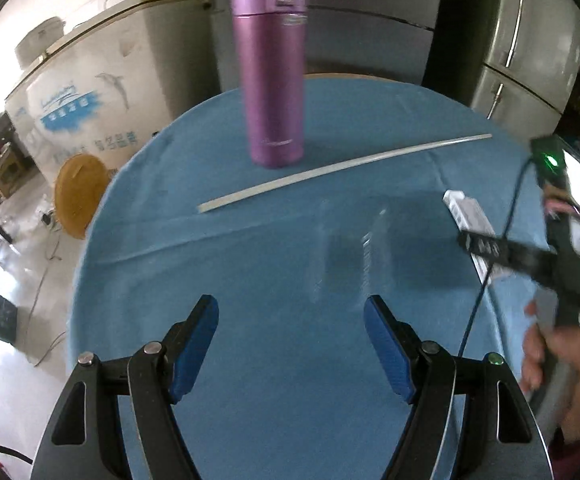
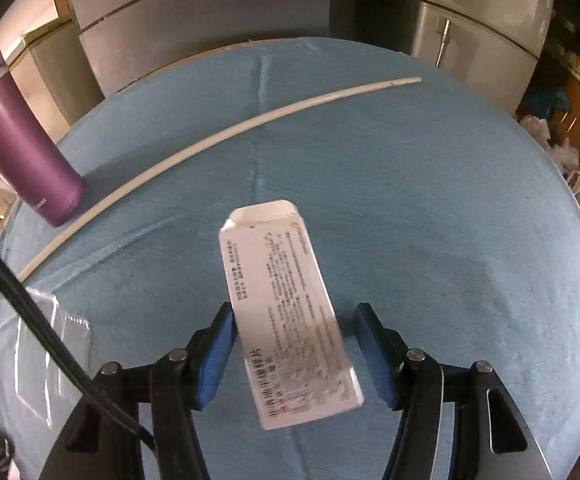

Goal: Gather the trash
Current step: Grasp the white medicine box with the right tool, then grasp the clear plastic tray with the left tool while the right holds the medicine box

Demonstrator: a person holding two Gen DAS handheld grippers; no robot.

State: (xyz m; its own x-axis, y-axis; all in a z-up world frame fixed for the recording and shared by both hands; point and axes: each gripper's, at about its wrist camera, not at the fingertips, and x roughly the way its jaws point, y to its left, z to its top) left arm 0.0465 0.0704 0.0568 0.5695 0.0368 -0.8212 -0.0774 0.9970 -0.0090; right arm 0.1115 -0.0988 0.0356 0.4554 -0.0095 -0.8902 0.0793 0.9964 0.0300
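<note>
Cardboard box, flat, white and printed, lies between the parted right tongs; left tongs gape empty before clear plastic packaging.

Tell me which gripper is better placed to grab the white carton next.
Right. The right gripper already straddles the white carton with open jaws. The left gripper faces the clear plastic tray instead.

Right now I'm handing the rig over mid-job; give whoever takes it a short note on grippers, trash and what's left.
Left gripper: open, empty, above the clear plastic tray.
Right gripper: open around the white carton, not clamped.
Both lie on the blue table, as does the long white strip; the purple flask stands there.
Done: nothing visibly collected.
Left: carton, tray, probably the strip.
</note>
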